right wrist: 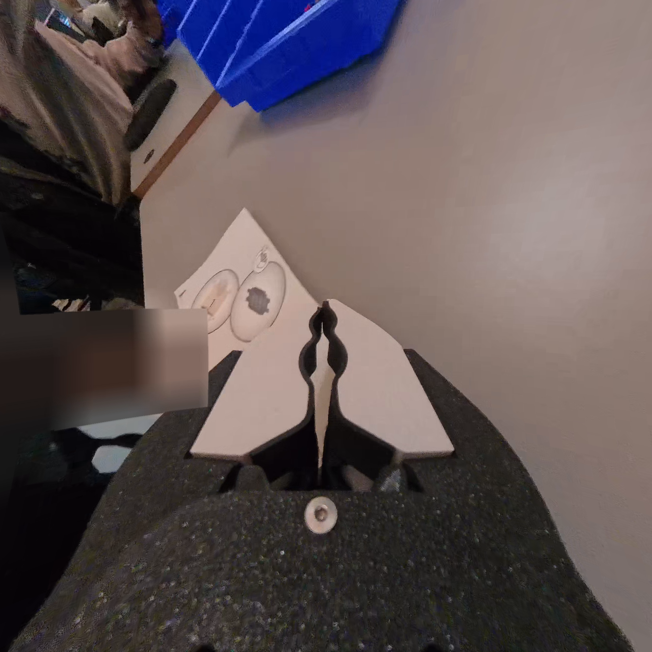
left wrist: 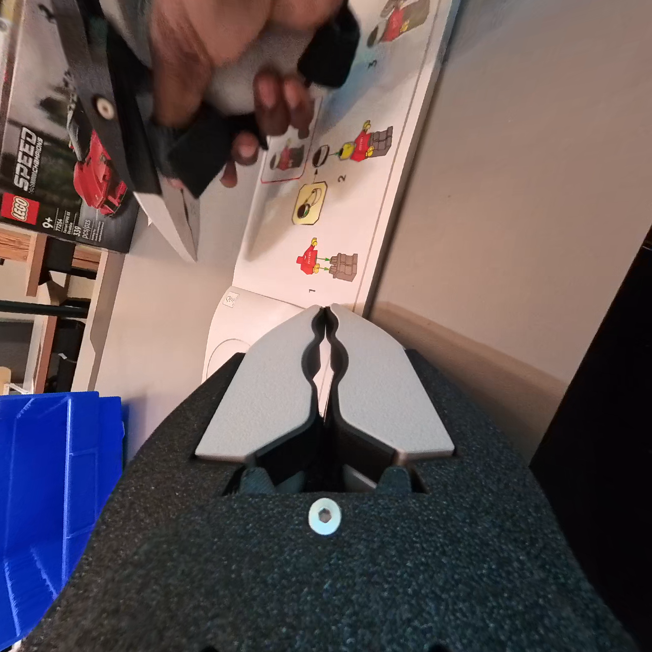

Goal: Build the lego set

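Both grippers, left (left wrist: 325, 310) & right (right wrist: 325, 306), fingers pinched on a booklet (left wrist: 310, 225) page (lifting it off the counter (right wrist: 458, 211), apparently)

Box front: your left wrist view shows a dark toy box (left wrist: 53, 158) with a red car pictured on it. It carries a small red square logo, large white lettering and smaller white print with numbers.
Open page: the booklet (left wrist: 352, 218) lying flat shows you dark step numerals, one beside each drawing of a red-and-yellow figure.
Lower sheet: a small square printed mark (left wrist: 231, 300) sits at its corner, too small for you to read.
Right wrist view: the white sheet (right wrist: 225, 261) bears a small round mark above two oval drawings, blurred past reading.
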Tool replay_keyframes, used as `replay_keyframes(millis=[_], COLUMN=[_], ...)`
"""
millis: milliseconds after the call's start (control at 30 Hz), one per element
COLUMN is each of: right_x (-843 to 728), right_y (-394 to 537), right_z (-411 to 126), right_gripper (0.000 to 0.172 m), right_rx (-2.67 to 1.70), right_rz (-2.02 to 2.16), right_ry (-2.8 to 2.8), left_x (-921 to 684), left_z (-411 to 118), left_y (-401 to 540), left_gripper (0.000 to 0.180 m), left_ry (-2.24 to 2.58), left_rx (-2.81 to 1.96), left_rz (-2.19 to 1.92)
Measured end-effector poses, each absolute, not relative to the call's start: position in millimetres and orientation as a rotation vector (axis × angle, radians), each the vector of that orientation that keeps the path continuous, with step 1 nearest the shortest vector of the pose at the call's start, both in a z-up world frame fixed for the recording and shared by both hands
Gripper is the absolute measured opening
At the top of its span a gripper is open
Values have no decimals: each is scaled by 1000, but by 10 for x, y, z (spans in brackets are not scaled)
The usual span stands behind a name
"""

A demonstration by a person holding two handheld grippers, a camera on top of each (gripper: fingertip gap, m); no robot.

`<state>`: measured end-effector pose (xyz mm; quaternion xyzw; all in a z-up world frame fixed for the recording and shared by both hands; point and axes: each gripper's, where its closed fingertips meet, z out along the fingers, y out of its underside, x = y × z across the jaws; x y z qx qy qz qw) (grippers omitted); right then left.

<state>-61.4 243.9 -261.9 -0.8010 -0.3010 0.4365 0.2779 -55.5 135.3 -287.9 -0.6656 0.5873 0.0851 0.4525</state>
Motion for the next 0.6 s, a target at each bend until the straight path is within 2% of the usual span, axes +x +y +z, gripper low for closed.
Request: replay_keyframes(millis=[33,333,400,467,533,600], right_x=[-581,182,441,665,811,881], right_y=[2329,1811,1797,1751,1675,1597], right_z=[-2594,-2595,-2572,-2597,-2634,-2652], right_gripper=[0,0,33,50,53,46], right_rx=[-2132,-1923,-1899,-1913,-1912,-1886], right_rz=[1160,649,514,434,416,452], right_ry=[-856,-1053,-1007,-975,-954,-933], left_x=[-554,-549,-548,-548,-547,-545], left_z=[-2879,-2879,-2879,-2880,-2881,-2881], left_y=[1353,1358,1359,1361,1362,1363], left_gripper=[0,0,0,0,0,0], left_ry=[1452,1461,1466,1468,1466,1464], left_rx=[-1643,-1623,-1621,-1623,-1621,-1616], left_rz=[212,229,229,226,223,217])
